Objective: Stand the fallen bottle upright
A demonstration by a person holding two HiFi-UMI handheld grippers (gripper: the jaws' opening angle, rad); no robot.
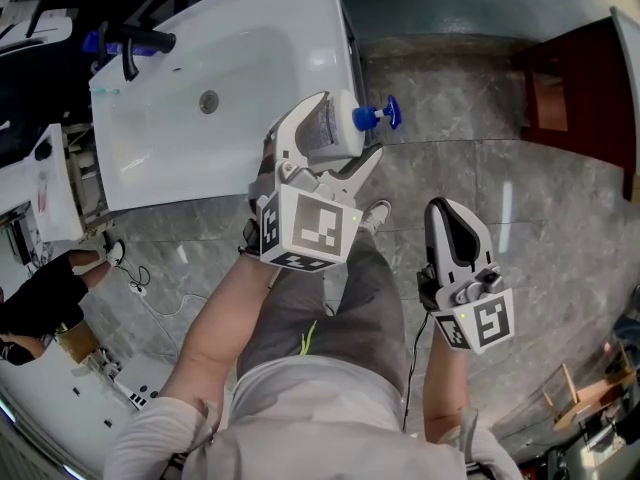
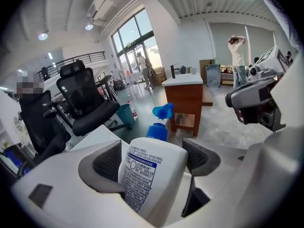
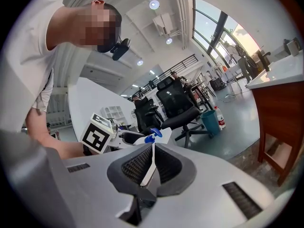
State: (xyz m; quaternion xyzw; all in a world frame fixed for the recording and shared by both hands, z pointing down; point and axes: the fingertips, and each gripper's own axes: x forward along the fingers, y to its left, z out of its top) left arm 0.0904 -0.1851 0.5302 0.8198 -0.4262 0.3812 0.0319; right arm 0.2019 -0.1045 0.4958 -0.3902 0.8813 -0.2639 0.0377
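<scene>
above the white ceramic basin point(image 1: 180, 138), my left gripper point(image 2: 152, 160) grasps the white plastic blue-pump bottle point(image 1: 330, 126), my right gripper point(image 3: 152, 163) clenched empty; the slick tilted body may slip floorward.

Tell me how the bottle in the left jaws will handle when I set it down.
The bottle looks like smooth, rounded plastic, so it could slip or twist between the jaws. Its blue pump juts out at the top, so it may be top-heavy and tip if set down tilted.
</scene>
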